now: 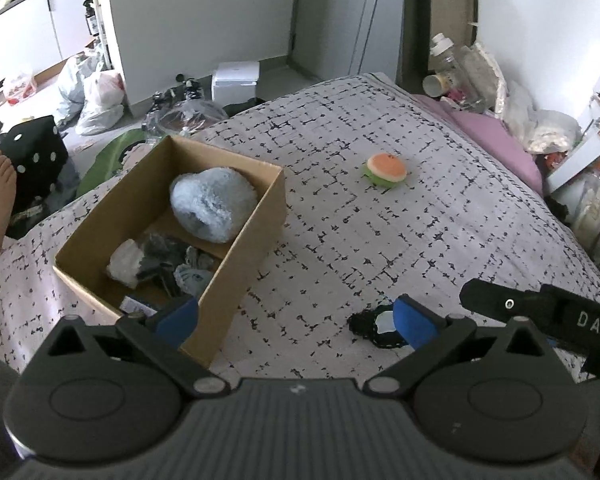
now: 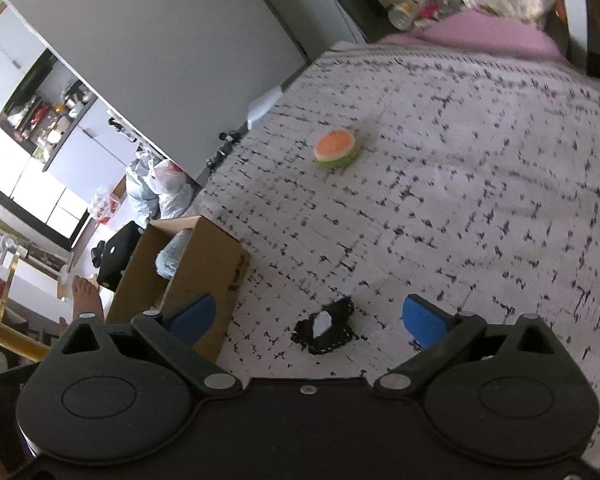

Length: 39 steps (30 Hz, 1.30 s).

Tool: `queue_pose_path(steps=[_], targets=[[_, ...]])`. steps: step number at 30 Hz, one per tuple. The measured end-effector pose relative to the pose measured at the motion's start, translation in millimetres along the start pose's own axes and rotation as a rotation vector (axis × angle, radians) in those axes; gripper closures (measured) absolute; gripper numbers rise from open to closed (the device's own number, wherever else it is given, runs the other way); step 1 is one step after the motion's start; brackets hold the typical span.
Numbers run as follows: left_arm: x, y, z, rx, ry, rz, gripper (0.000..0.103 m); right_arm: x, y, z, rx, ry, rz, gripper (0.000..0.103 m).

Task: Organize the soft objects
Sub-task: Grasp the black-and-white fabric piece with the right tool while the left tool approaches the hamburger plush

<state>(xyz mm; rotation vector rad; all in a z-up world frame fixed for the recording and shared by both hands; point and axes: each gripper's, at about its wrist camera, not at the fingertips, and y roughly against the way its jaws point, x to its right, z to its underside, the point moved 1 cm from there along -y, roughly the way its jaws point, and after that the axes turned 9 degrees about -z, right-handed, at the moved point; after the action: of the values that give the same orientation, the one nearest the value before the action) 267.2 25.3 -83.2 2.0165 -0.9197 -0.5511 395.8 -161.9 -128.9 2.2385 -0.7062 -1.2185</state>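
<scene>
1. Left gripper spread wide, holding nothing — low centre of the frame.
2. Right gripper likewise wide open, empty; black crocheted piece between its fingers, on the bedspread.
3. Cardboard box at left — fluffy blue plush inside.
4. Burger plush upper centre, well apart.

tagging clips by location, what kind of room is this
Probably a lived-in bedroom or studio flat: the work surface is a bed with a patterned quilt and pink sheet, kitchen-style cabinets stand behind, and filled plastic bags sit on the floor.
</scene>
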Motion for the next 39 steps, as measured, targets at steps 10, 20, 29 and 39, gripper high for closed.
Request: queue_pose_path(steps=[10, 20, 29, 39], targets=[[10.2, -20.5, 9.4, -0.063, 0.103, -0.011, 0.000, 31.9, -24.4, 5.3, -0.059, -0.138, -0.004, 0.018], [9.0, -38.4, 14.9, -0.079, 0.173, 0.007, 0.003, 57.9, -52.4, 14.3, -0.132, -0.334, -0.047, 0.037], [10.0, -52.5, 14.9, -0.046, 0.196, 0.050, 0.004, 65.0, -74.9, 17.2, -0.172, -0.384, -0.060, 0.051], [16.8, -78.2, 8.5, -0.076, 0.191, 0.096, 0.008, 57.1, -93.6, 12.3, -0.185, -0.330, -0.054, 0.090]])
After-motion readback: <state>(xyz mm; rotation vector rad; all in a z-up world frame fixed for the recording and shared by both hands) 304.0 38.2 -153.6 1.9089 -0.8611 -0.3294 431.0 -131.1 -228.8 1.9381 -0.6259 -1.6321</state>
